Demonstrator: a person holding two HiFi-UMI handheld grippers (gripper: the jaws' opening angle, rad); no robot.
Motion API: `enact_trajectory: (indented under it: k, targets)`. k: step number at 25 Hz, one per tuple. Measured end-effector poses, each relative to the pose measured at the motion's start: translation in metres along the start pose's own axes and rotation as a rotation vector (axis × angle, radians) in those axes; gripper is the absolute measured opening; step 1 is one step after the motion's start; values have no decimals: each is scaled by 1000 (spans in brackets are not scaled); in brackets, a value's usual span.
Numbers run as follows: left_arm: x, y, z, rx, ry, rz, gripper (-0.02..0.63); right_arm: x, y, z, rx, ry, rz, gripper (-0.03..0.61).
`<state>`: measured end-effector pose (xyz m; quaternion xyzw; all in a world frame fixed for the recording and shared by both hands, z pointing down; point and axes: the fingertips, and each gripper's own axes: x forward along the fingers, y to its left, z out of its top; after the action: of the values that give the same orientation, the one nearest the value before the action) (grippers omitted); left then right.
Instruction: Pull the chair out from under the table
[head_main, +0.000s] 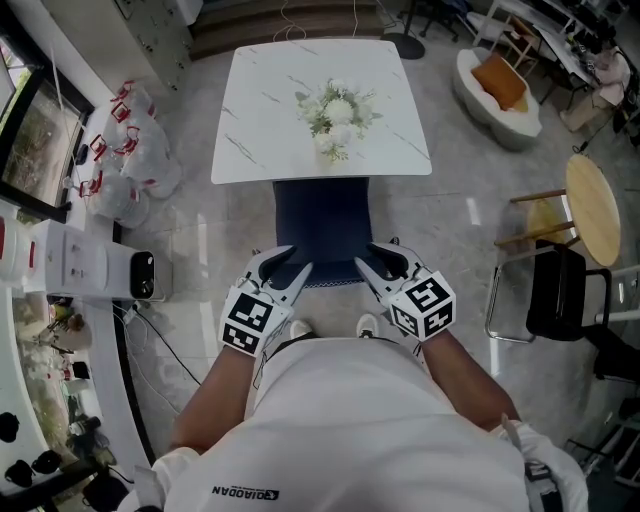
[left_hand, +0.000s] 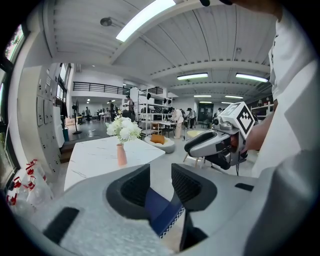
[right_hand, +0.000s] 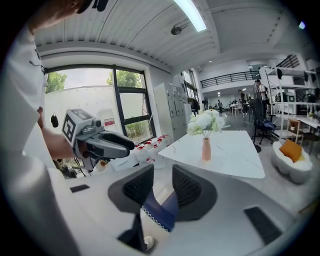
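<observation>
A dark blue chair (head_main: 322, 225) stands half under the white marble table (head_main: 270, 120), which carries a vase of white flowers (head_main: 335, 115). My left gripper (head_main: 290, 268) sits at the left end of the chair's back edge and my right gripper (head_main: 370, 262) at the right end. Both are open. In the left gripper view the jaws (left_hand: 161, 182) stand apart, with the blue, zigzag-trimmed chair back (left_hand: 160, 212) showing in the gap below them. The right gripper view shows the same: spread jaws (right_hand: 163, 184) over the blue fabric (right_hand: 160, 210), pads clear of it.
White bags with red tags (head_main: 125, 150) and a white appliance (head_main: 100, 265) stand on the floor at the left. At the right are a black metal-framed chair (head_main: 560, 290), a round wooden table (head_main: 592, 205) and a white seat with an orange cushion (head_main: 495, 95).
</observation>
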<state>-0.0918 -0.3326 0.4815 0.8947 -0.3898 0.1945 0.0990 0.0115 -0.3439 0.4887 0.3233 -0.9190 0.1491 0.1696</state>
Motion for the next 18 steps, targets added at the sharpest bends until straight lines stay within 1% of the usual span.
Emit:
enact_trajectory:
  k: [4, 7, 9, 13, 14, 15, 16, 18]
  targets:
    - [0, 0, -2, 10, 9, -2, 141, 1, 0, -4, -17, 15, 2, 123]
    - [2, -2, -8, 49, 36, -26, 141, 1, -3, -8, -74, 46, 1, 121]
    - [4, -5, -26, 112, 109, -57, 137, 1, -7, -16, -131, 88, 3, 120]
    - [10, -2, -83, 334, 345, -88, 138, 2, -13, -52, -271, 243, 17, 121]
    - [9, 0, -95, 369, 391, -94, 137, 3, -12, -61, -313, 288, 26, 121]
    - [9, 1, -106, 385, 424, -102, 138, 4, -10, -70, -359, 329, 35, 123]
    - [9, 1, -114, 384, 444, -111, 140, 5, -8, -78, -401, 364, 43, 124]
    - [9, -1, -124, 362, 462, -129, 140, 6, -5, -93, -452, 410, 57, 124]
